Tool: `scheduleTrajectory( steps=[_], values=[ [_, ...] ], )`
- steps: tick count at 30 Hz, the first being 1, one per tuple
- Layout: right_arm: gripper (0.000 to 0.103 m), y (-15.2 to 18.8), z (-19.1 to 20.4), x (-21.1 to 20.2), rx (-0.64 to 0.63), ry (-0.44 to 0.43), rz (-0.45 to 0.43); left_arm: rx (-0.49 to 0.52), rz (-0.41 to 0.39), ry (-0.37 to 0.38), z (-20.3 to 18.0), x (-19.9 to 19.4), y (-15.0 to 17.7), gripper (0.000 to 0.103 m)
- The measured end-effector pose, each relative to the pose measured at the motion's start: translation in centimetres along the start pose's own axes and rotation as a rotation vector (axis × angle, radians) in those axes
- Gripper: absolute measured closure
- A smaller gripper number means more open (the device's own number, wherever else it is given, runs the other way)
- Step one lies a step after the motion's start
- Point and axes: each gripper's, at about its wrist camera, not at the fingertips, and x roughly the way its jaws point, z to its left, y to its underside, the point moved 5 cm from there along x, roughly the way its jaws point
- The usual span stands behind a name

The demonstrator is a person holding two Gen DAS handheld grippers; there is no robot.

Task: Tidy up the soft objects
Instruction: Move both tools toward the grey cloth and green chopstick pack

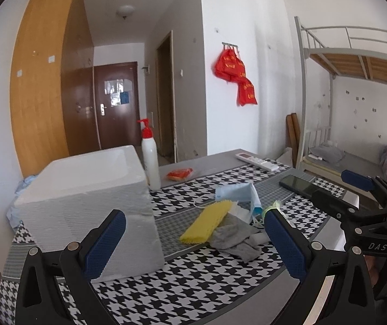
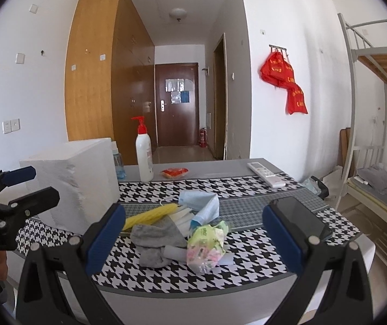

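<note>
A pile of soft things lies mid-table: a yellow sponge cloth [image 1: 207,223] [image 2: 150,215], a grey sock [image 1: 238,239] [image 2: 156,245], a blue face mask [image 1: 238,191] [image 2: 201,203] and a green-pink tissue pack [image 2: 207,245]. A white foam box [image 1: 90,203] [image 2: 77,187] stands open-topped at the left. My left gripper [image 1: 196,246] hovers open just short of the pile, beside the box. My right gripper [image 2: 193,241] is open too, above the near table edge, with the pile between its fingers in view. Neither holds anything.
On the houndstooth tablecloth [image 1: 193,279] [image 2: 247,268] also sit a white pump bottle [image 1: 150,159] [image 2: 143,157], a red snack packet [image 1: 179,174] [image 2: 174,172], a remote [image 1: 257,161] [image 2: 266,174] and a black phone [image 1: 300,185] [image 2: 299,216]. A bunk bed [image 2: 374,184] stands right.
</note>
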Motion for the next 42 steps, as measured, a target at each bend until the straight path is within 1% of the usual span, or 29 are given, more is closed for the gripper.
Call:
scheduleTrajectory(
  steps=[24, 33, 39, 41, 42],
  values=[
    [0.001, 2.8, -3.3, 3.5, 0.050, 0.030, 0.101, 0.069, 0.141, 0.089, -3.3, 5.9, 1.6, 0.001],
    [0.001, 3.4, -4.4, 4.5, 0.062, 0.027, 0.124, 0.088, 0.177, 0.118, -4.1, 7.8, 1.9, 0.002],
    [0.001, 4.1, -4.8, 5.5, 0.063, 0.027, 0.155, 0.076, 0.230, 0.154, -4.2, 9.3, 2.6, 0.009],
    [0.001, 4.3, -4.9, 5.8, 0.061, 0.029, 0.164, 0.071, 0.247, 0.164, -4.3, 9.8, 2.9, 0.016],
    [0.001, 4.5, -5.0, 6.0, 0.060, 0.029, 0.170, 0.070, 0.256, 0.168, -4.3, 10.1, 3.0, 0.016]
  ],
)
